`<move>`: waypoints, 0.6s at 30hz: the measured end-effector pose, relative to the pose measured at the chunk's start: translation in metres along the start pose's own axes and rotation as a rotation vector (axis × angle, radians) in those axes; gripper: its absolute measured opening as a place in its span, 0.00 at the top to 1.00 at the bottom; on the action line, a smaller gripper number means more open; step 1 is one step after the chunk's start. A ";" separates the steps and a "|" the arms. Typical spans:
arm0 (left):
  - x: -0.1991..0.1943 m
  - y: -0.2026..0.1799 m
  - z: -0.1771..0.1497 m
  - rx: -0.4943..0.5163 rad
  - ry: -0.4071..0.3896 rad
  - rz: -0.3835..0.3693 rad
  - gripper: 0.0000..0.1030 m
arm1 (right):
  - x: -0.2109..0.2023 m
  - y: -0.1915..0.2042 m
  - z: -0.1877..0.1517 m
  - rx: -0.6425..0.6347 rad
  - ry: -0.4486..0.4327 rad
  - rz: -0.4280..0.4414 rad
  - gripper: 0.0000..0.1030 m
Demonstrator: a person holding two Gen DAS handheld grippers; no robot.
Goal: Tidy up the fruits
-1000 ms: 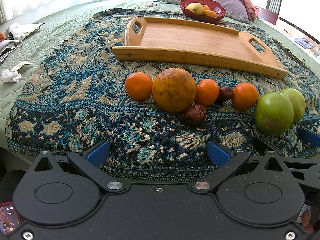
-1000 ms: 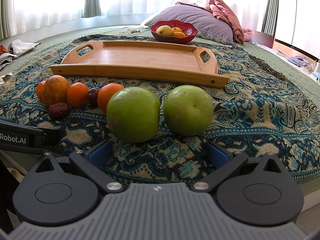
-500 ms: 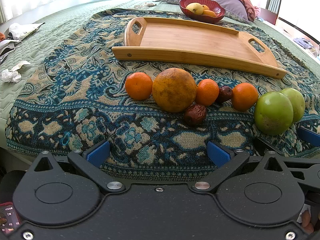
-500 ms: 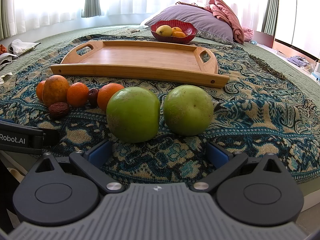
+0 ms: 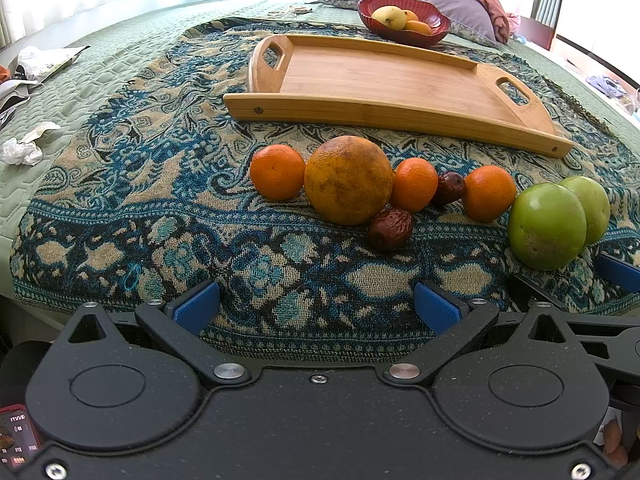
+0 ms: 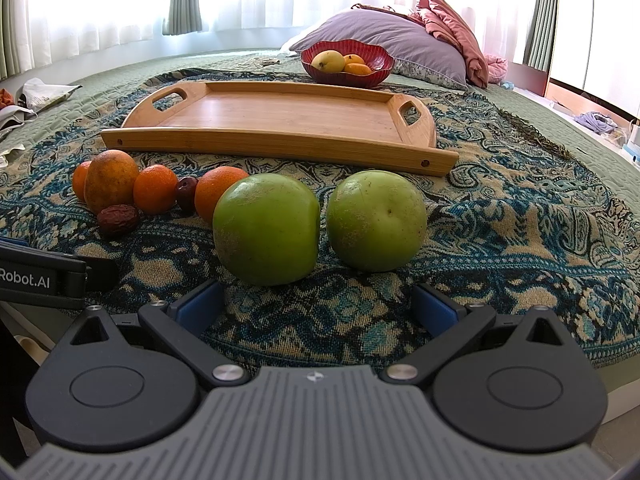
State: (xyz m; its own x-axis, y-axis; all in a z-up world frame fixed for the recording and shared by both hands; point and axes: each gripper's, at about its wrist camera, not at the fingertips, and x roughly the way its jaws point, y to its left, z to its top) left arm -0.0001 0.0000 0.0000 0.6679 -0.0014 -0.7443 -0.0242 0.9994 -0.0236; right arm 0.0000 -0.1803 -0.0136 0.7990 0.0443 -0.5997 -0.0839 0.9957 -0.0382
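Patterned blanket [image 5: 160, 208] on the bed carries fruit: both jaws gape empty, two green apples [image 6: 266, 228] just ahead of the right pair.

Sitting on the blanket: three small oranges [image 5: 277, 172], one big orange [image 5: 348, 180], two dates [image 5: 390, 229], two green apples [image 6: 266, 228], plus one tray [image 5: 392, 110].

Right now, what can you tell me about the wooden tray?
The wooden tray looks like light bamboo: rectangular, with a low raised rim, rounded ends, and a cut-out handle at each end. A dark screw head shows at each front corner. It lies flat on the patterned blanket, nothing in it, behind the row of fruit and in front of the red bowl.
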 end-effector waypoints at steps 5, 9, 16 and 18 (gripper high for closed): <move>0.000 0.000 0.000 0.000 0.000 0.000 0.00 | 0.000 0.000 0.000 0.000 0.000 0.000 0.00; 0.000 0.000 0.000 0.000 0.000 0.000 0.00 | 0.000 0.001 0.000 0.000 -0.001 -0.001 0.00; 0.000 0.000 0.001 0.003 0.005 0.001 0.00 | 0.001 0.002 -0.002 0.005 0.000 -0.002 0.00; 0.001 -0.001 0.003 0.005 0.008 0.004 0.00 | 0.001 0.000 -0.001 0.007 0.004 -0.001 0.00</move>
State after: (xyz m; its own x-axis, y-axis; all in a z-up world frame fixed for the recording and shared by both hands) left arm 0.0032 -0.0008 0.0012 0.6618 0.0027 -0.7497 -0.0233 0.9996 -0.0170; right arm 0.0004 -0.1803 -0.0146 0.7966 0.0428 -0.6029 -0.0790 0.9963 -0.0337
